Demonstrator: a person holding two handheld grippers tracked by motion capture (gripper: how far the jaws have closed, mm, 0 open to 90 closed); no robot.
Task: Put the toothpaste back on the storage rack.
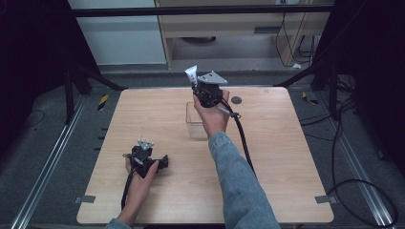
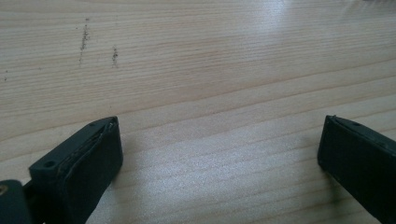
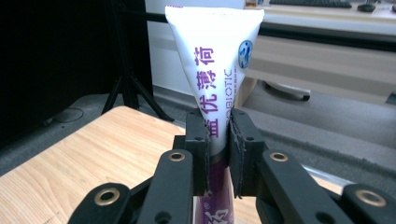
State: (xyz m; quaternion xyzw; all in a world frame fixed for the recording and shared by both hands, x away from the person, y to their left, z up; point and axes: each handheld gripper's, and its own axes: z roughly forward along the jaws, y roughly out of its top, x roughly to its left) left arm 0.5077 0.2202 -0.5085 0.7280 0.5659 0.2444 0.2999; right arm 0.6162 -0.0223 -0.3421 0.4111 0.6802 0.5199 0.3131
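Near the front of the wooden table (image 1: 286,157), the left gripper (image 1: 152,161) is lying with jaws wide apart. Beyond the clear container (image 1: 195,121), the right gripper (image 1: 203,90) is pinching a white-and-purple toothpaste tube (image 3: 212,79), crimped end up.

Light wooden table (image 1: 286,157), clear container (image 1: 195,121) near its middle, dark round mark (image 1: 236,100) beyond

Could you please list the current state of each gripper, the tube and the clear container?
Left gripper: open, jaws wide apart, low over the bare table.
Right gripper: shut on the tube, held up above the container.
Tube: clamped upright, flat crimped end up.
Clear container: upright on the table, looks empty.
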